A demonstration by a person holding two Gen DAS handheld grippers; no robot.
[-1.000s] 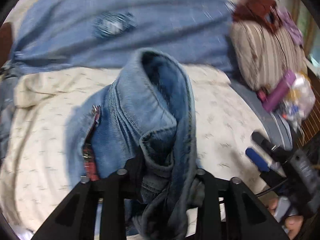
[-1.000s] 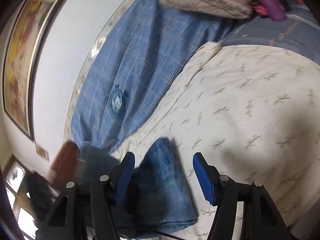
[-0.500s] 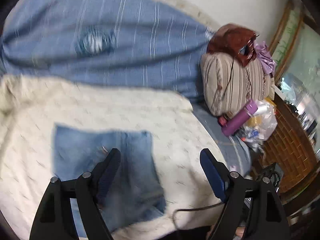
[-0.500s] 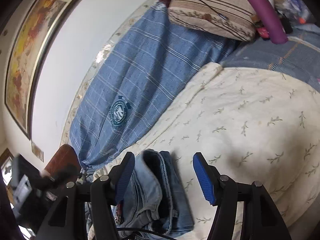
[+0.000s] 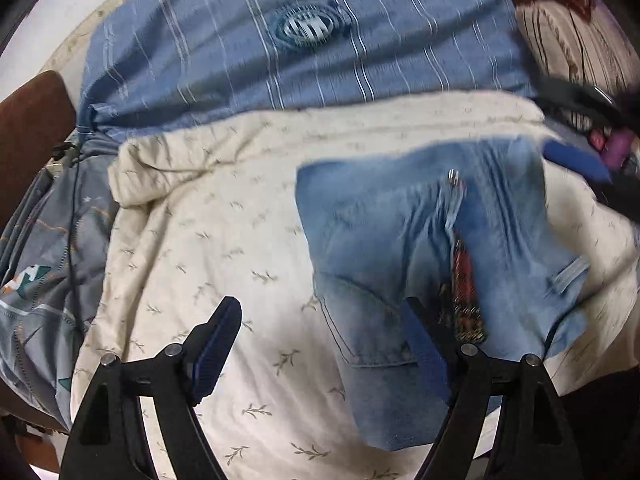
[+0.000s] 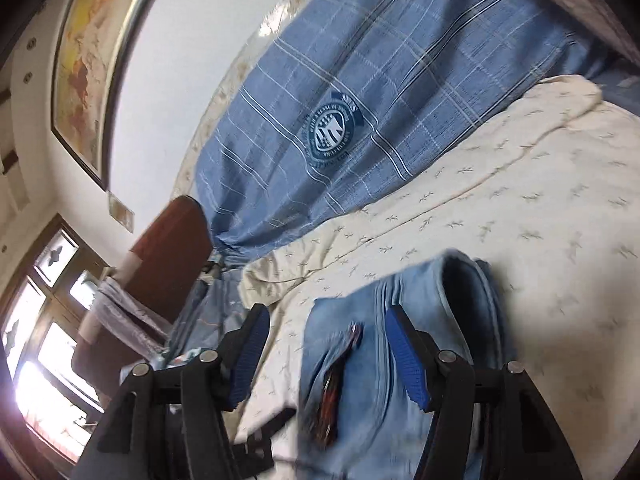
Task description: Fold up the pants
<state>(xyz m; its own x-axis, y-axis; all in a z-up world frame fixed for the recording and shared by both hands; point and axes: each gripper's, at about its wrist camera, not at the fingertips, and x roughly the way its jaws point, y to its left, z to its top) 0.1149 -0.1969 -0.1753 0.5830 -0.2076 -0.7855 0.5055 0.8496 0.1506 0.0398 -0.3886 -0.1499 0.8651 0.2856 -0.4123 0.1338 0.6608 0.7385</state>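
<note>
Folded jeans (image 5: 432, 248) lie flat on cream leaf-print bedspread (image 5: 224, 240), near right part of the bed in left wrist view; a red patterned lining (image 5: 464, 280) shows at the fly. Left gripper (image 5: 320, 348) has jaws spread wide, nothing between the pads, hovering over bedspread at the jeans' left edge. Right gripper (image 6: 324, 360) also has jaws apart, above the jeans, not clamping fabric. Blue plaid blanket (image 6: 360, 92) lies far behind; striped pillow (image 5: 572, 40) far right.

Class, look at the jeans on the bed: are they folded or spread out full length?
Folded. The jeans lie as a compact denim bundle on the cream bedspread, with a rounded fold edge in the right wrist view and no legs stretched out.
</note>
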